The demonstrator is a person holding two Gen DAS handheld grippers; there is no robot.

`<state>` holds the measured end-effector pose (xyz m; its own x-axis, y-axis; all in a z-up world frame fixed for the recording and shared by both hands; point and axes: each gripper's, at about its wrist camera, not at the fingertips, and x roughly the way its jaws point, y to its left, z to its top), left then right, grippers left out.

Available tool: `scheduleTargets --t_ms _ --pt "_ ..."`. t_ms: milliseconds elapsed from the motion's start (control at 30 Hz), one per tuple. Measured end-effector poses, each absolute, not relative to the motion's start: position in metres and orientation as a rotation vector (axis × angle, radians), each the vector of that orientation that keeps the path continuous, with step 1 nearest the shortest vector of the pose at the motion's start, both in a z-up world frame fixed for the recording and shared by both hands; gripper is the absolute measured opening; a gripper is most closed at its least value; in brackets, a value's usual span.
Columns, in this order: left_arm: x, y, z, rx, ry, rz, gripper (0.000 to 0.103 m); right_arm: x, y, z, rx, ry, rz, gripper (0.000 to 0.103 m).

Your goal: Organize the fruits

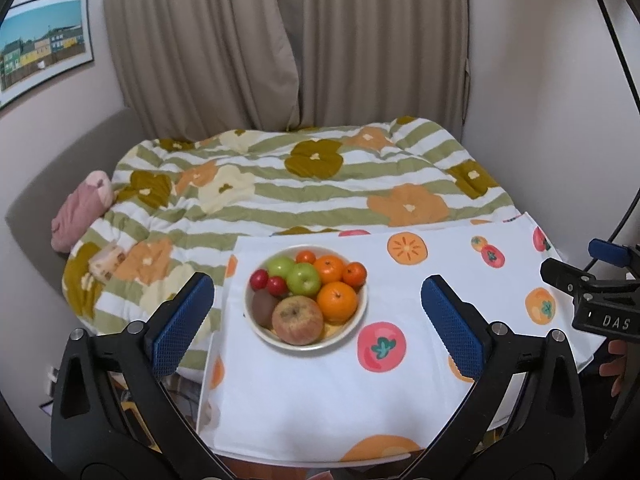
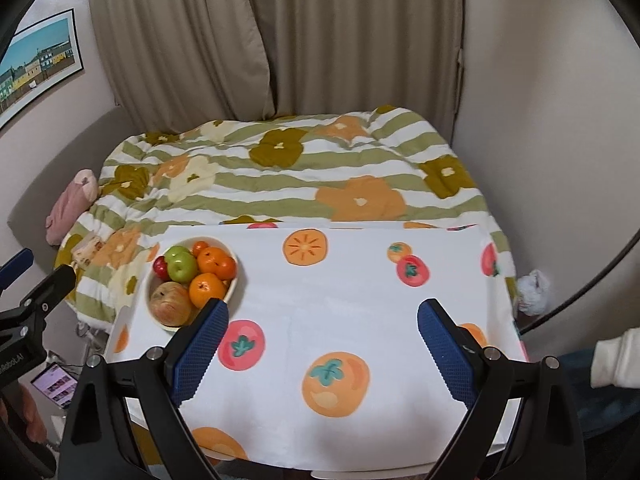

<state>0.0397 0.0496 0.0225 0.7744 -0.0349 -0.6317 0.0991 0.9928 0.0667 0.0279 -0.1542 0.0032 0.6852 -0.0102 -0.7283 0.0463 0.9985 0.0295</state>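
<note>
Left wrist view is showing the left gripper (image 1: pixel 316 312) hanging spread wide and holding nothing, just in front of the bowl (image 1: pixel 360 312) of fruit. The bowl is sitting near the left edge of the table (image 2: pixel 360 312). The right gripper (image 2: pixel 322 330) is also hanging wide apart and empty over the cloth. Fruits are piling high, so I think bumping the big apple (image 1: pixel 297 319) or an orange (image 1: pixel 337 301) could be sending others rolling off the table onto the bed (image 1: pixel 280 184).

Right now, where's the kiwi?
The kiwi sits in the bowl at its near-left edge in the left wrist view, beside the big apple and below the two small red fruits.
</note>
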Motion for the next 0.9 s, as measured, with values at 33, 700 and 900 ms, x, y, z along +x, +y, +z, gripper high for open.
scheduleTargets --t_ms 33,700,900 --pt "0.038 0.049 0.021 0.100 0.681 -0.072 0.103 0.025 -0.153 0.002 0.033 0.808 -0.042 0.095" --pt "0.035 0.038 0.019 0.114 0.658 -0.071 0.103 0.015 -0.161 0.009 0.023 0.758 -0.086 0.095" --pt "0.036 0.038 0.017 0.118 0.664 -0.067 0.103 0.015 -0.162 0.009 0.025 0.759 -0.086 0.095"
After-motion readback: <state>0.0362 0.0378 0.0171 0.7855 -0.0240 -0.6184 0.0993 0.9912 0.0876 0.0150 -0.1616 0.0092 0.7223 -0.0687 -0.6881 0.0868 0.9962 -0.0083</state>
